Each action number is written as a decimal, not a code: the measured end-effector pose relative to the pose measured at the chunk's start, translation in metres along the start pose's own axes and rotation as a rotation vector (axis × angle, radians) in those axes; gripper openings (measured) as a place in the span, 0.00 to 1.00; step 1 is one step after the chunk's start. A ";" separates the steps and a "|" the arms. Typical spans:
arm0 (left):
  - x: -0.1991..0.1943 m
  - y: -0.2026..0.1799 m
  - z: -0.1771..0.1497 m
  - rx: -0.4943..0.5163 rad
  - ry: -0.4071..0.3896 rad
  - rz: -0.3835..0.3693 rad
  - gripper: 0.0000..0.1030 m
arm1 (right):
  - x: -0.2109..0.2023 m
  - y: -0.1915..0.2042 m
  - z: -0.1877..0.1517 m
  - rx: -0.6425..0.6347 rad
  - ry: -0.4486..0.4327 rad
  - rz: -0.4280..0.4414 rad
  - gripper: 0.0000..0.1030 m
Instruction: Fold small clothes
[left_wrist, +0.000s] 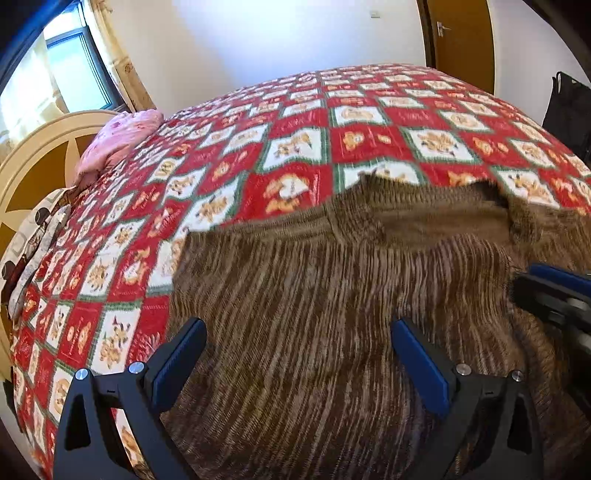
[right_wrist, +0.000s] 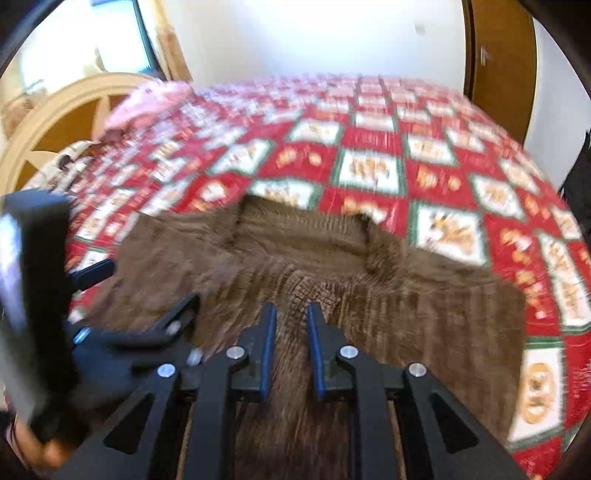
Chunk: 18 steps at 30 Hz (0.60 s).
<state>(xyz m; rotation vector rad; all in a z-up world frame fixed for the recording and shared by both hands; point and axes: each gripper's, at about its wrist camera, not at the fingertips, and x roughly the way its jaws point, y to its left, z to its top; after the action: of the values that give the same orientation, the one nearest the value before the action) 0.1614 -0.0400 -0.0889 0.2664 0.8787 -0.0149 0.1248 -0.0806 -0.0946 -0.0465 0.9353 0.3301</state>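
A brown ribbed knit garment (left_wrist: 332, 277) lies spread on the bed's red-and-white patchwork quilt (left_wrist: 295, 147), its neckline toward the far side. My left gripper (left_wrist: 301, 350) hovers open and wide over the garment's left part, with nothing pinched. My right gripper's body (left_wrist: 554, 295) shows at that view's right edge. In the right wrist view, my right gripper (right_wrist: 291, 328) has its blue pads close together, with a raised ridge of the garment (right_wrist: 406, 295) filling the gap between them. The left gripper (right_wrist: 136, 290) shows at the left, a hand below it. This view is blurred.
A pink pillow (left_wrist: 118, 140) and a patterned cloth (left_wrist: 33, 236) lie at the quilt's left end by the cream headboard (left_wrist: 37, 155). A window (left_wrist: 70, 62), a white wall, a brown door (left_wrist: 461, 40) and a black bag (left_wrist: 569, 107) lie beyond.
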 end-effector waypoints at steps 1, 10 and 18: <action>-0.001 0.002 -0.001 -0.007 -0.006 -0.005 0.99 | 0.007 -0.001 -0.002 0.012 0.020 -0.011 0.20; -0.025 0.010 -0.012 -0.005 -0.025 -0.031 0.99 | -0.039 0.002 -0.012 0.052 -0.073 -0.035 0.40; -0.067 0.015 -0.043 0.041 -0.083 -0.083 0.99 | -0.120 0.006 -0.052 0.098 -0.193 0.001 0.66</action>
<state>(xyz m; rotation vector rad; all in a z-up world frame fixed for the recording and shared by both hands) 0.0881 -0.0215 -0.0602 0.2655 0.8071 -0.1199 0.0161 -0.1152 -0.0294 0.0746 0.7594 0.2835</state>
